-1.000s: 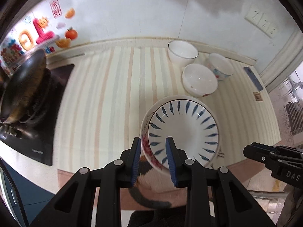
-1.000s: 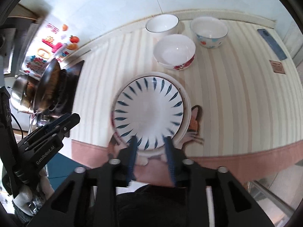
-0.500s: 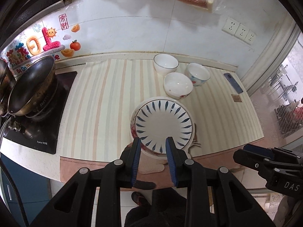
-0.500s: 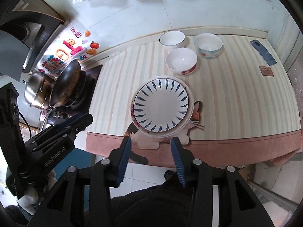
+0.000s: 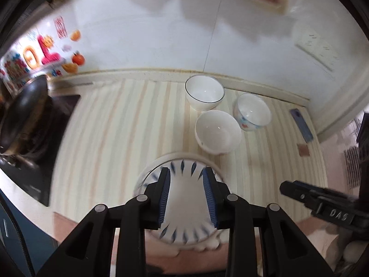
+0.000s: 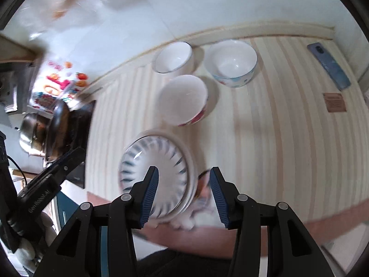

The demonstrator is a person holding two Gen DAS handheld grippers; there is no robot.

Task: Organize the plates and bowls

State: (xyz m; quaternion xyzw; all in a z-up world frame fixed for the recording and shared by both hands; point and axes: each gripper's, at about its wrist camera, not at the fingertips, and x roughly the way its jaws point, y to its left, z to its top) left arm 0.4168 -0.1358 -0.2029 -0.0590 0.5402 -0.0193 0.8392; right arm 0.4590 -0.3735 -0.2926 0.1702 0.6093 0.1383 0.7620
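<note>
A white plate with blue leaf marks (image 5: 186, 207) (image 6: 161, 173) lies stacked on a larger plate at the counter's front edge, on a cat-shaped mat (image 6: 203, 217). Behind it stand three bowls: a plain white one (image 5: 204, 92) (image 6: 173, 57), a red-patterned one (image 5: 218, 131) (image 6: 184, 99) and a blue-patterned one (image 5: 253, 112) (image 6: 233, 63). My left gripper (image 5: 186, 176) hovers open over the plate, nothing between its fingers. My right gripper (image 6: 184, 176) is also open, straddling the plate's right rim from above; whether it touches is unclear. Both views are motion-blurred.
A wok (image 5: 23, 115) (image 6: 57, 127) sits on a black stove at the left. A phone (image 5: 302, 124) (image 6: 329, 67) and a small brown card (image 6: 334, 102) lie at the right near the wall. The striped counter (image 5: 115, 127) runs between stove and bowls.
Both grippers pulled back from the counter half a second ago and have now come down close over the stacked plates again. The right gripper stands wider than one second ago.
</note>
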